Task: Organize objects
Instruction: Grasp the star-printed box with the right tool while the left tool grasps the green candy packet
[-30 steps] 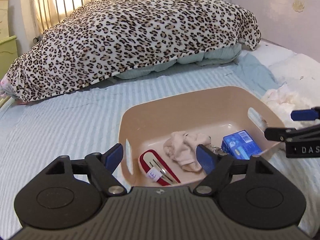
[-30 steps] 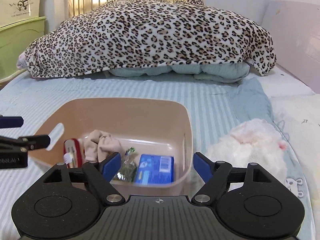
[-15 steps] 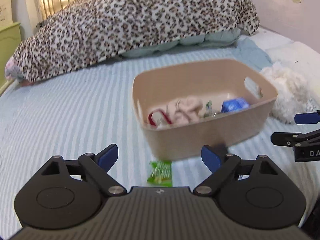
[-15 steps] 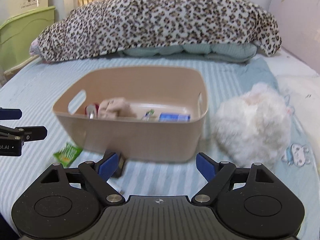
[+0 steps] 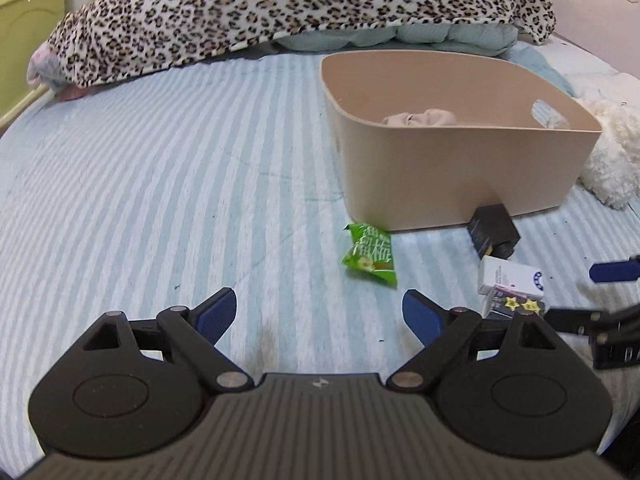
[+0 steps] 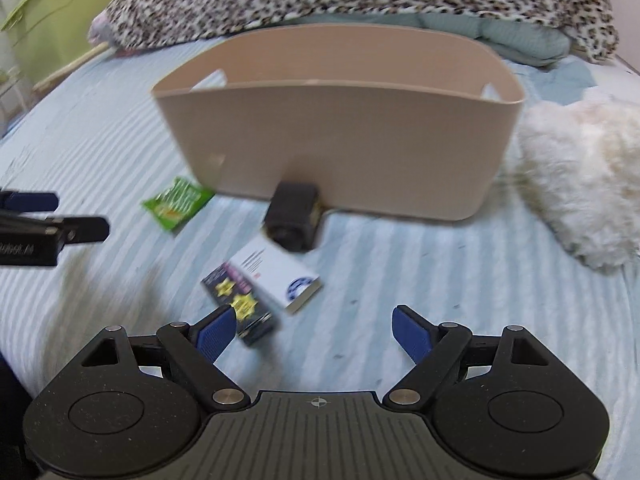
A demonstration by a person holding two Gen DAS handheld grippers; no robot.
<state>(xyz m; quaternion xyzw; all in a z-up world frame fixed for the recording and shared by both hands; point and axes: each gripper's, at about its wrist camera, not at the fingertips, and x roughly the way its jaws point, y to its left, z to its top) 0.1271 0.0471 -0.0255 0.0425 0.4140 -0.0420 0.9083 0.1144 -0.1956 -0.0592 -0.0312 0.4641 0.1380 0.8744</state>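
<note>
Here, on a bed with a blue-and-white striped sheet (image 5: 160,184), the left gripper (image 5: 319,312) hangs low over the fabric, its jaws spread wide and holding nothing. Ahead and to the right stands a beige plastic bin (image 5: 460,168), a crumpled pinkish cloth (image 5: 420,118) just visible above its near wall. A green snack packet (image 5: 370,254) lies on the sheet just in front of the bin, between the bin and the open jaws. To its right a small black box (image 5: 494,230) rests against the foot of the bin, with a white box (image 5: 512,278) close in front of it and a dark box with yellow stars (image 5: 516,304) touching the white one's near edge. A white fluffy item (image 5: 612,160) sits beside the bin's right end — a leopard-print blanket (image 5: 280,12) fills the background.

From the right wrist, somewhat blurred, the right gripper (image 6: 312,334) also has its jaws wide apart and empty. The starred dark box (image 6: 240,300) lies just beside the left fingertip; whether they touch cannot be told. The white box (image 6: 280,276) adjoins it, the black box (image 6: 294,220) lies beyond against the bin (image 6: 340,140), and the green packet (image 6: 178,202) is off to the left. The fluffy item (image 6: 584,176) is at right — a green cabinet (image 6: 60,20) stands at far left.
</note>
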